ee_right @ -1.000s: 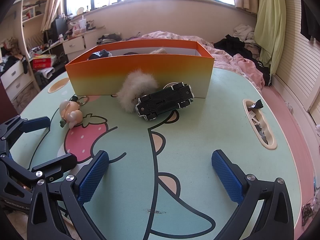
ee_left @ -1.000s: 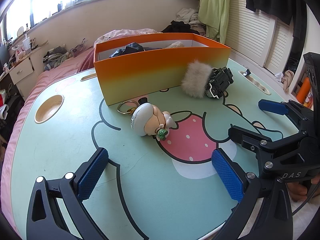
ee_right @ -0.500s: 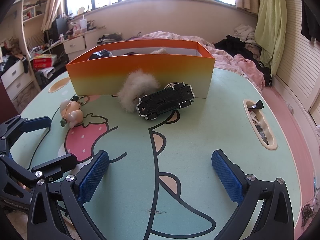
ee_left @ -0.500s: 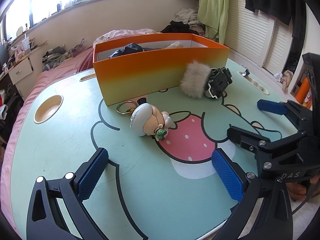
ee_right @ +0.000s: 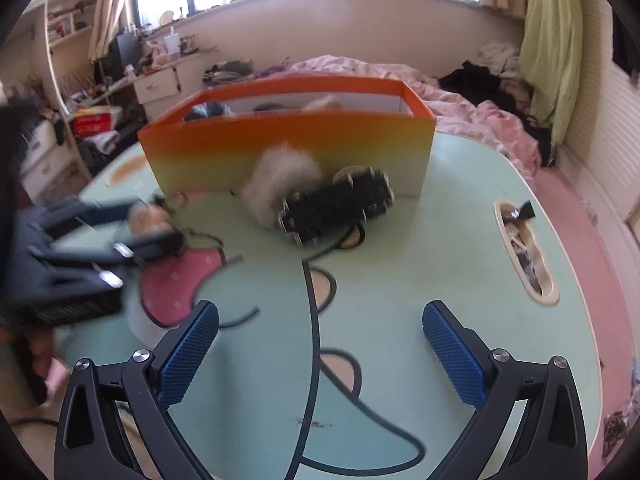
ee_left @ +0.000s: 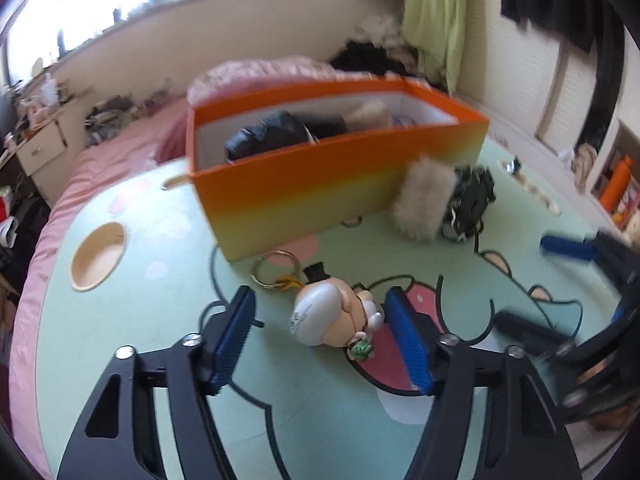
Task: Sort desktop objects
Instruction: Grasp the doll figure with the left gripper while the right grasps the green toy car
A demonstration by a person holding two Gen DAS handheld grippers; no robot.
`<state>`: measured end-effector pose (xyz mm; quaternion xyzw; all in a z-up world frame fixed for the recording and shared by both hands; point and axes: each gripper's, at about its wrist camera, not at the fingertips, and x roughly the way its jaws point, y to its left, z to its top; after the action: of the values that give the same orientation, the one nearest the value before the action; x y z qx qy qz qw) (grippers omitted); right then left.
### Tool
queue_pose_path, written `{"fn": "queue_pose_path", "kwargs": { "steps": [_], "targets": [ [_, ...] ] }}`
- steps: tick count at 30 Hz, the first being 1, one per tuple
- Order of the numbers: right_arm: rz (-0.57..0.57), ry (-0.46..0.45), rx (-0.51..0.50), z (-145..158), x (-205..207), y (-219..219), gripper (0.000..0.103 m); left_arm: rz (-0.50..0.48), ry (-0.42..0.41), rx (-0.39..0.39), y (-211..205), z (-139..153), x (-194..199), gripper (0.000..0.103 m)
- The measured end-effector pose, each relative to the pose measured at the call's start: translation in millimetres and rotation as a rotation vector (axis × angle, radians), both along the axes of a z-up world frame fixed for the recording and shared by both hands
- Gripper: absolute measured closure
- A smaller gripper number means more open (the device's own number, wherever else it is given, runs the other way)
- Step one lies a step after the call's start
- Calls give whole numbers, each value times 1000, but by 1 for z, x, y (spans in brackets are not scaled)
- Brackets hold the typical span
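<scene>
- My left gripper is on the figurine keychain, which lies in the middle of the worktop, just in front of the orange box.
- Fingers have just been closing, figurine between them, not yet pinching.
- I should squeeze across the round head and keep clear of the ring.
- Right gripper hangs spread wide over bare worktop.
</scene>
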<state>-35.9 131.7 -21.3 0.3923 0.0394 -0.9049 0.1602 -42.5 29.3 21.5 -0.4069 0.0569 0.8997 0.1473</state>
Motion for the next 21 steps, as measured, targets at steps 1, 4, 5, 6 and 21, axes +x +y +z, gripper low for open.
{"fn": "queue_pose_path", "kwargs": {
  "steps": [1, 4, 5, 6, 21],
  "targets": [
    [-10, 19, -11, 9, -2, 3, 0, -8, 5, -11, 2, 0, -1, 53],
    [-37, 81, 8, 28, -14, 5, 0, -15, 18, -15, 4, -1, -4, 61],
    [-44, 62, 11, 28, -23, 4, 2, -22, 17, -7, 3, -1, -3, 61],
    [-40, 35, -2, 26, -31, 3, 7, -33, 15, 4, 2, -1, -2, 61],
    [-27, -151, -264, 11, -49, 38, 102, -98, 79, 101, -5, 26, 29, 61]
  ]
}}
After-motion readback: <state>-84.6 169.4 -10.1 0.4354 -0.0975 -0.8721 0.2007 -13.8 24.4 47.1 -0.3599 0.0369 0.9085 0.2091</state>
